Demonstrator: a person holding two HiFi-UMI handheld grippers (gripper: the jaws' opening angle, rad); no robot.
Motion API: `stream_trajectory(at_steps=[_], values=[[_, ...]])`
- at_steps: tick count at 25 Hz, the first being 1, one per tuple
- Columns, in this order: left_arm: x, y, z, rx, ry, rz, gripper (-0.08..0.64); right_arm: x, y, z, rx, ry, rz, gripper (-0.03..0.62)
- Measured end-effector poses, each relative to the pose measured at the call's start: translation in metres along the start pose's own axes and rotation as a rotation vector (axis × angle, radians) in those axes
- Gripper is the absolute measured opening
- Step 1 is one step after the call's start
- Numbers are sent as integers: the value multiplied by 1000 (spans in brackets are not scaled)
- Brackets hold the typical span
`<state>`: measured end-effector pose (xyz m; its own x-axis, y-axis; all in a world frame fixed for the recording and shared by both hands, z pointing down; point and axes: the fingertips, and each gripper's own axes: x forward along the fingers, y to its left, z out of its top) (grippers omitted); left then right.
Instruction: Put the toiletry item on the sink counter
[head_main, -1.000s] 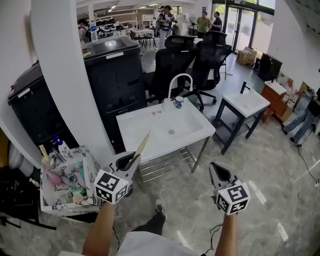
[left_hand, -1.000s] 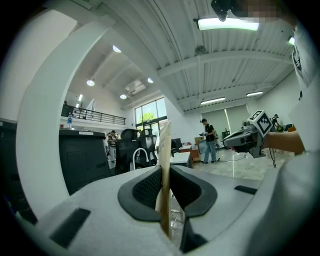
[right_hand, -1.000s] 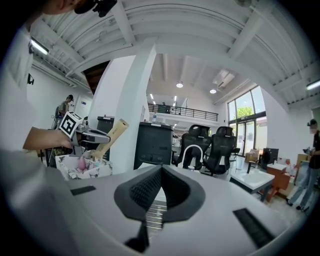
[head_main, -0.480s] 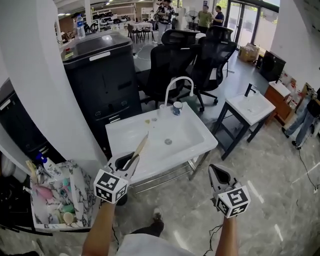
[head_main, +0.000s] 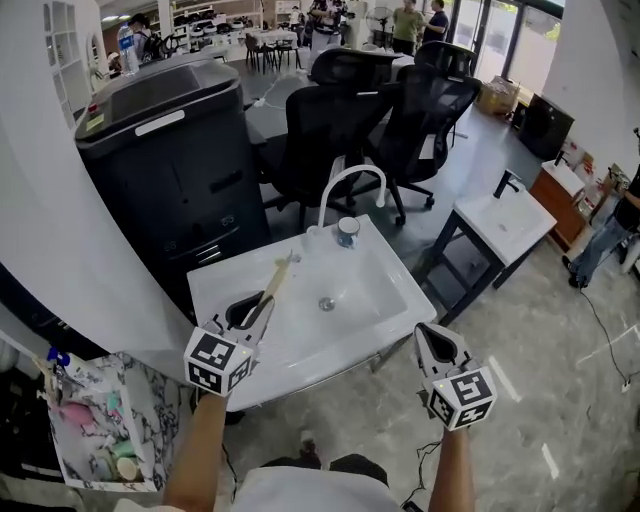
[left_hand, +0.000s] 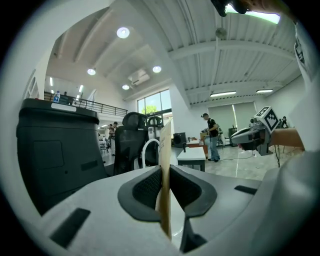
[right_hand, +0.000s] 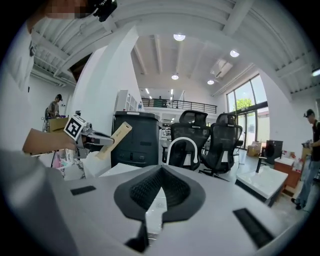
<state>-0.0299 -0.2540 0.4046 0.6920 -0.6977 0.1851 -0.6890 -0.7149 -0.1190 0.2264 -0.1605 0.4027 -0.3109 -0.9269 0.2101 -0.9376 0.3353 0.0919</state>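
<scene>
- Head view: left hand-held gripper (head_main: 258, 318) holds the tan toiletry item (head_main: 277, 278), pointing to 1 o'clock above the white sink surface (head_main: 390, 290), near its 8 o'clock edge
- Left gripper view: jaws clamp that item upright
- Right gripper view: right hand-held gripper (right_hand: 161, 170) closed, empty

Slim tan toiletry item (head_main: 277, 281), tilted, in left gripper (head_main: 258, 318), above white sink counter (head_main: 395, 290)

Cup (head_main: 347, 231) beside faucet (head_main: 348, 170) on sink counter (head_main: 212, 288)
</scene>
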Motion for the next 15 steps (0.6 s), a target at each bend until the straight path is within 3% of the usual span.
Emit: stream_trajectory(at_steps=[7, 15], values=[[45, 18, -21, 14, 88, 4, 44, 41, -33, -9, 29, 43, 17, -3], [108, 49, -66, 79, 271, 18, 44, 121, -64, -30, 42, 101, 123, -3]])
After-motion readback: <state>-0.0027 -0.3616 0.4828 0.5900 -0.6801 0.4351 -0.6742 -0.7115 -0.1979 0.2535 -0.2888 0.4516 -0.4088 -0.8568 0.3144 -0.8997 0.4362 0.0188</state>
